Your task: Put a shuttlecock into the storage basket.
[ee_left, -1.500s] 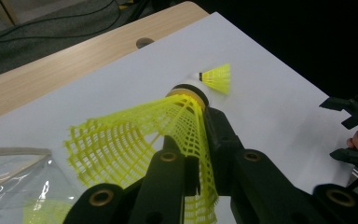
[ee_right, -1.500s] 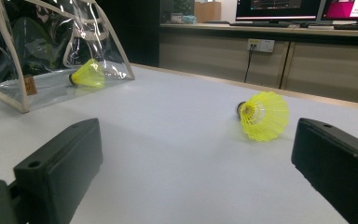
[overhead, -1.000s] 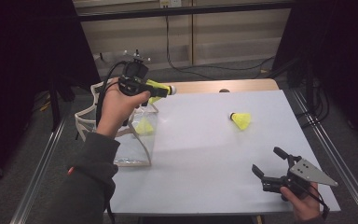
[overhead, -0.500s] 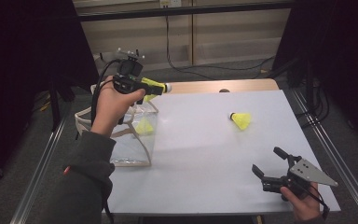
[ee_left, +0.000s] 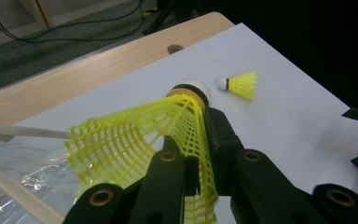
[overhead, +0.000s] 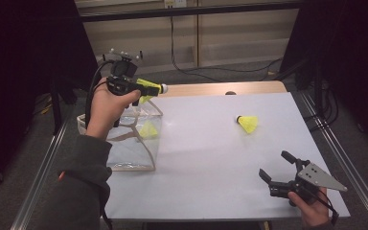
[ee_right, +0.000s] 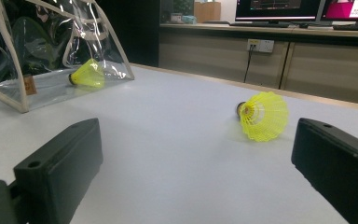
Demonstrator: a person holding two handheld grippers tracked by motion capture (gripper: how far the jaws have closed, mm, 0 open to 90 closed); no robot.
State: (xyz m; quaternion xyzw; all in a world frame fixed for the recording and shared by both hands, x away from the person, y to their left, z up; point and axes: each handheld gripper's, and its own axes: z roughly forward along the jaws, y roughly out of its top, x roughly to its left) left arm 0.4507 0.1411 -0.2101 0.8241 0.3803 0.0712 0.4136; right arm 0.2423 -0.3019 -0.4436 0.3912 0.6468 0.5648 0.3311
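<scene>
High view: the left gripper (overhead: 146,88), raised above the clear bag (overhead: 124,143) at the table's left edge, grips a yellow shuttlecock (overhead: 149,88) by its skirt, cork pointing right. A second shuttlecock (overhead: 149,130) lies inside the bag; a third (overhead: 247,123) lies on the white table (overhead: 206,158), well apart, nearer the right gripper (overhead: 280,172), whose jaws stand open and empty.

Left gripper view: jaws closed on the held shuttlecock's (ee_left: 168,135) mesh; its long axis runs forward along the jaws. The bag's rim (ee_left: 14,135) sits below and left, so the drop probably lies downward.

Right gripper view: open jaws frame the loose shuttlecock (ee_right: 262,115), ahead, skirt toward the camera.

Writing: none readable; the small tag on the bag (ee_right: 28,84) is too blurred.
</scene>
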